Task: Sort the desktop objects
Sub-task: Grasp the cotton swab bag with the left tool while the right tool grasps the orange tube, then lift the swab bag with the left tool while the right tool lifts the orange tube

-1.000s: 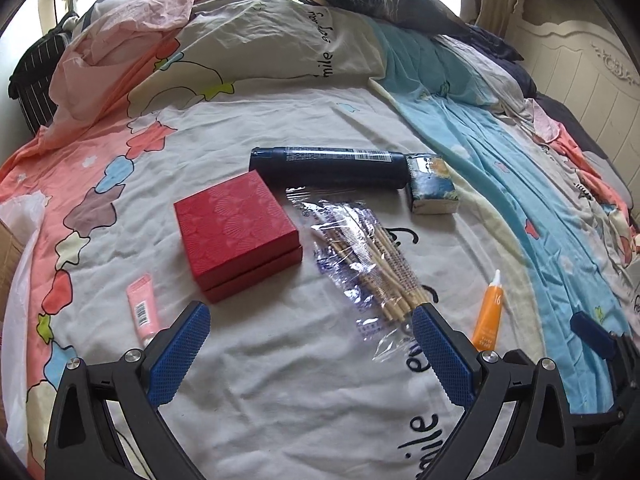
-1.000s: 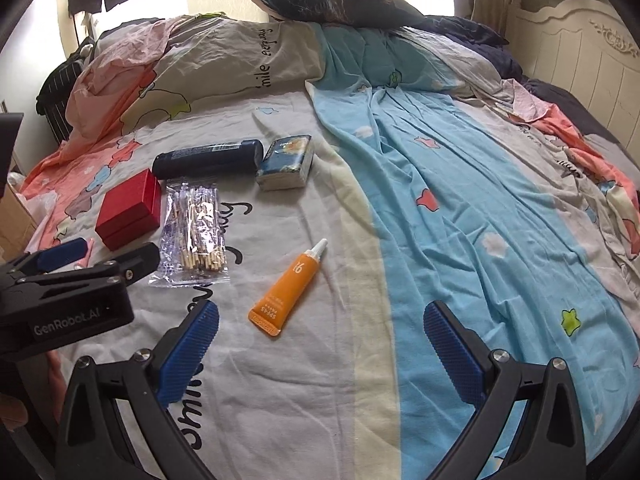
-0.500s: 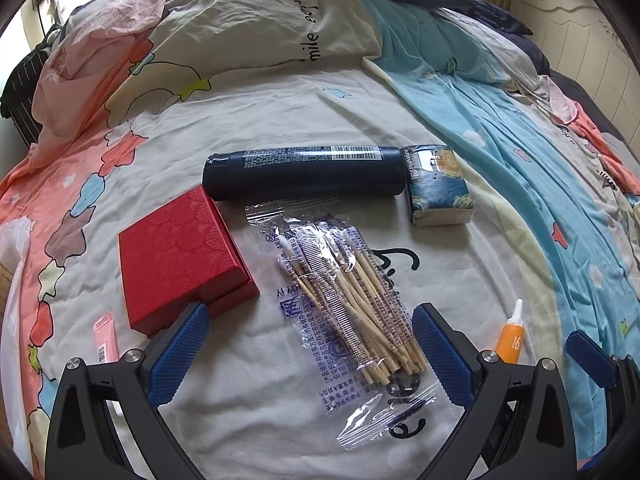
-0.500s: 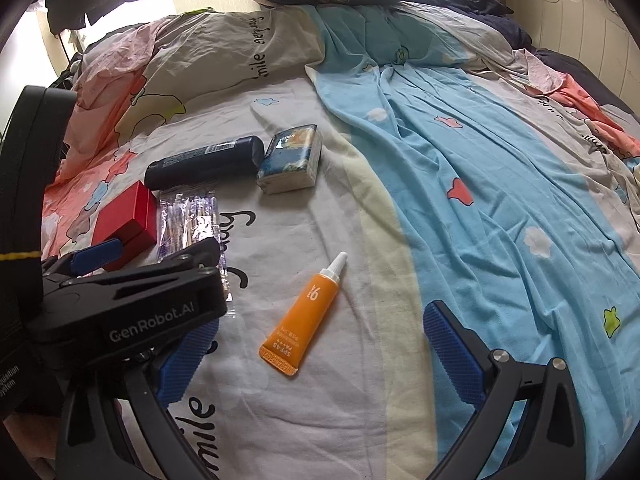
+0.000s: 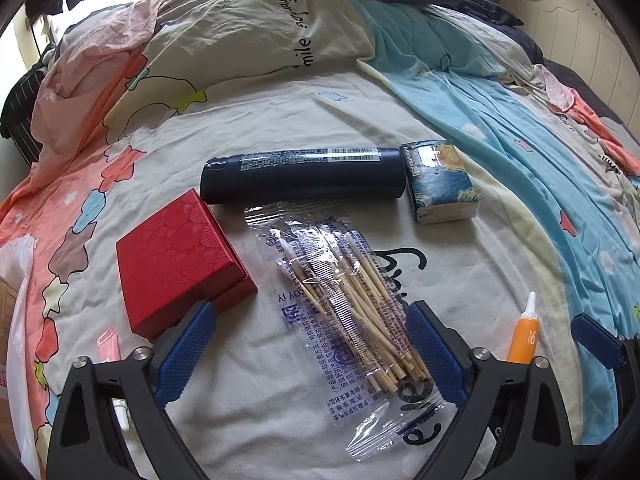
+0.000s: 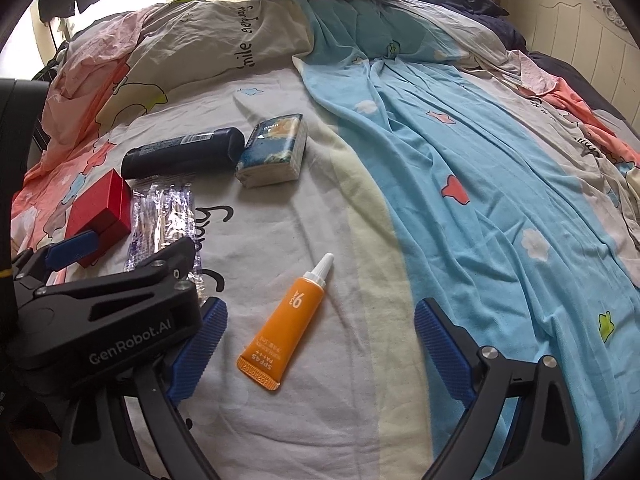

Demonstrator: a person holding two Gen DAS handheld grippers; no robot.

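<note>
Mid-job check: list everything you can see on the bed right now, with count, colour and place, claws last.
gift box: 1, red, left of the swab pack
cotton swab pack: 1, clear wrapper, wooden sticks, centre
bottle: 1, dark navy, lying behind the swabs
tissue pack: 1, blue-yellow print, at the bottle's right end
sunscreen tube: 1, orange, white cap, right of the swabs
small tube: 1, pink, near the left edge, partly hidden
bedsheet: 1, cartoon print, under everything
left claw: open, straddling the swab pack
right claw: open, around the sunscreen tube

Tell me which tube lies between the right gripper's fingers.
The orange plastic tube with the white cap, framed by the open right gripper; the dark blue tube lies farther off.
</note>
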